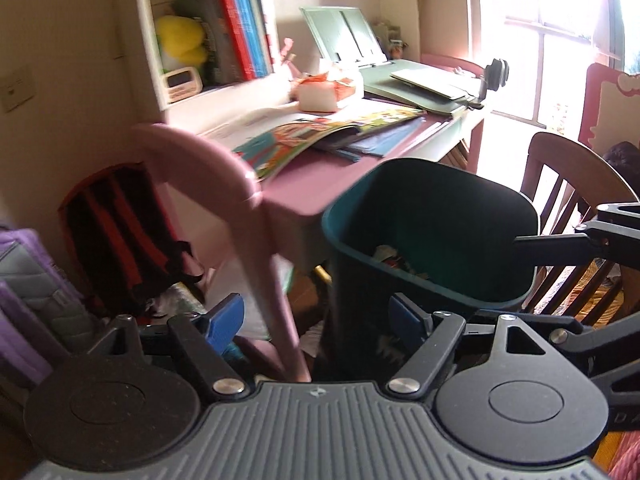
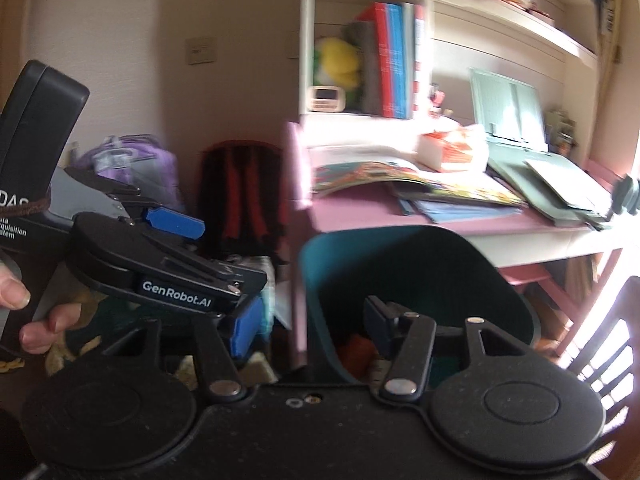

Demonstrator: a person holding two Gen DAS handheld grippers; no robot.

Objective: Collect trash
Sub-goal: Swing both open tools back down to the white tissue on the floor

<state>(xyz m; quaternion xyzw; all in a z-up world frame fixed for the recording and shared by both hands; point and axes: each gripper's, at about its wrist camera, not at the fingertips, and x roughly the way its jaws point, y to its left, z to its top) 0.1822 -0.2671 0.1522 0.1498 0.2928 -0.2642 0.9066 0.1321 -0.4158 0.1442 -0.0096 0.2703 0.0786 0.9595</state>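
Both spread wide and empty, left gripper and right gripper, over the dark teal bin tucked against the pink desk, scraps inside, pink chair crowding left, fingers only in right view.

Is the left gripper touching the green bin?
Apart. In the right wrist view the left gripper hangs left of the bin, with backpack and pink chair visible between them.

A dark teal bin stands upright beside the pink desk, scraps of trash inside.
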